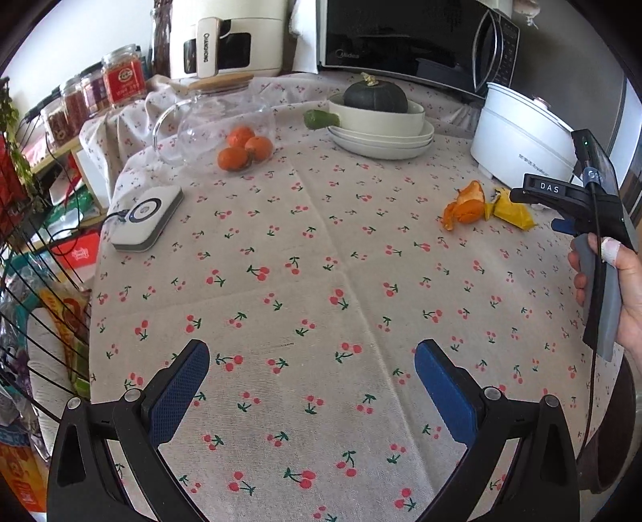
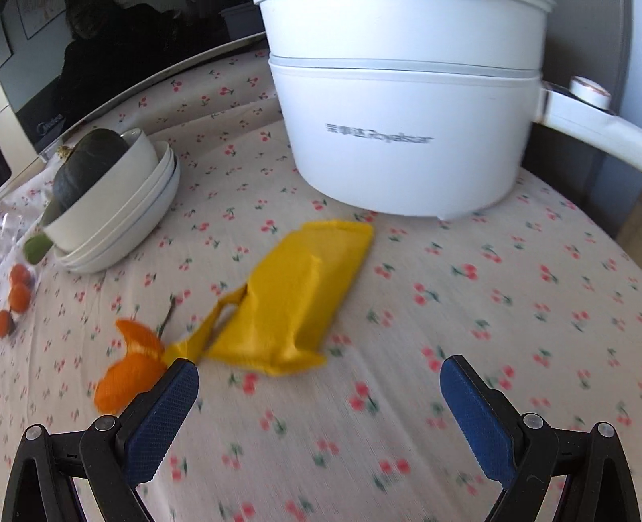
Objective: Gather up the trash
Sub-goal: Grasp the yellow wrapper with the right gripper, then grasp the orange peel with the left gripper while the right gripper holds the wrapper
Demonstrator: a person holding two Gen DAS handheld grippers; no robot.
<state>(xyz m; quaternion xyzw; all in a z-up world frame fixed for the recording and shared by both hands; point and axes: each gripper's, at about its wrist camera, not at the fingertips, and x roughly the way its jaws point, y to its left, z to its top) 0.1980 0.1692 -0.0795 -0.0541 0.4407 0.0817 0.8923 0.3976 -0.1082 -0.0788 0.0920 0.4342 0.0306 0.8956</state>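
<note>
A crumpled yellow wrapper (image 2: 289,297) lies on the cherry-print tablecloth (image 2: 401,401), just in front of a white electric pot. Orange peel (image 2: 128,369) lies at the wrapper's left end. My right gripper (image 2: 319,383) is open and empty, a short way before the wrapper, its left finger next to the peel. In the left wrist view the peel (image 1: 463,206) and the wrapper (image 1: 513,213) lie at the table's right side, with the right gripper (image 1: 561,225) and the hand holding it beside them. My left gripper (image 1: 311,373) hovers open over bare cloth near the front.
A white electric pot (image 2: 405,120) stands right behind the wrapper. Stacked white bowls hold a dark squash (image 1: 375,96). Three tangerines (image 1: 242,148) lie by a glass jug (image 1: 212,120). A white device (image 1: 146,219) sits at the left edge; a microwave (image 1: 417,36) stands behind.
</note>
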